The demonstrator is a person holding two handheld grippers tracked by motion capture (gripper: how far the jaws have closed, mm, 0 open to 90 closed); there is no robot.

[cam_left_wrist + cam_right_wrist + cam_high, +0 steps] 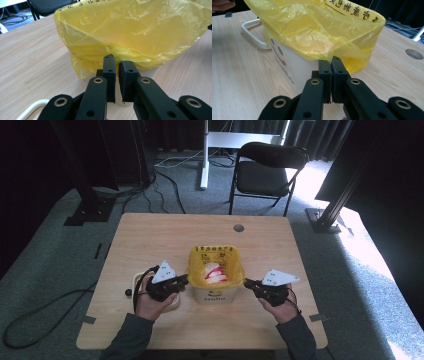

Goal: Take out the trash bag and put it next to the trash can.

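My left claw: jaws together, pinching the yellow bag's hem | my right claw: jaws together on the bag's opposite hem | bag lines a white bin, mid-table, between my hands.

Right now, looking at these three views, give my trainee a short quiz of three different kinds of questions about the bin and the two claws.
1. True or false: the thin yellow plastic liner is folded over the rim of the small white plastic bin.
2. Which claw pinches the liner's hanging edge? A) left claw only, B) right claw only, C) both.
3. What stands beyond the light wooden table?

Key
1. True.
2. C: each claw's jaws are closed on the liner's edge at its own side of the bin.
3. A black folding chair.
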